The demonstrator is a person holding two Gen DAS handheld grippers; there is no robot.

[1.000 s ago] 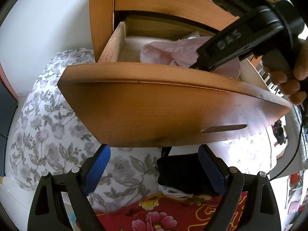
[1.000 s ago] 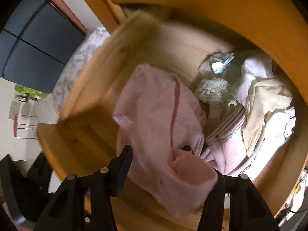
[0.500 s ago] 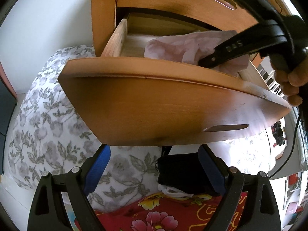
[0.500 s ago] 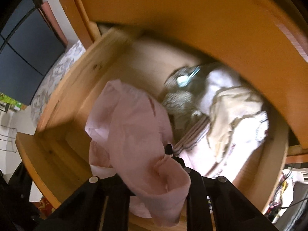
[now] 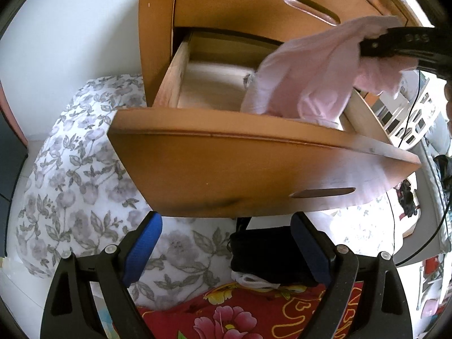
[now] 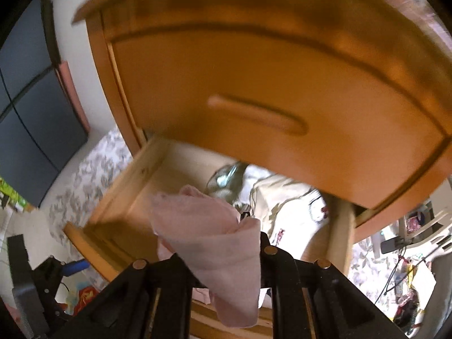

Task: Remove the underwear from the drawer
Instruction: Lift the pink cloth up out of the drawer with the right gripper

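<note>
Right claw [image 6: 223, 257]: jaws have just been closing and are now clamped tight on the pink underwear [image 5: 316, 76], the cloth bunched between them.
Underwear: up in the air above the open drawer [image 5: 254, 169]; its lower end trails down behind the drawer's front panel, so whether it touches anything inside cannot be told.
Left claw [image 5: 226, 251]: spread wide, blue pads [image 5: 142, 247] well apart, gripping nothing, low in front of the drawer front.
Drawer: pulled out of the wooden cabinet [image 5: 240, 2]; cream and white clothes [image 6: 293, 212] lie in its right part, bare wood on the left.
Below: a floral bedcover [image 5: 73, 169], a black folded item [image 5: 265, 251], a red flowered cloth [image 5: 243, 316].
</note>
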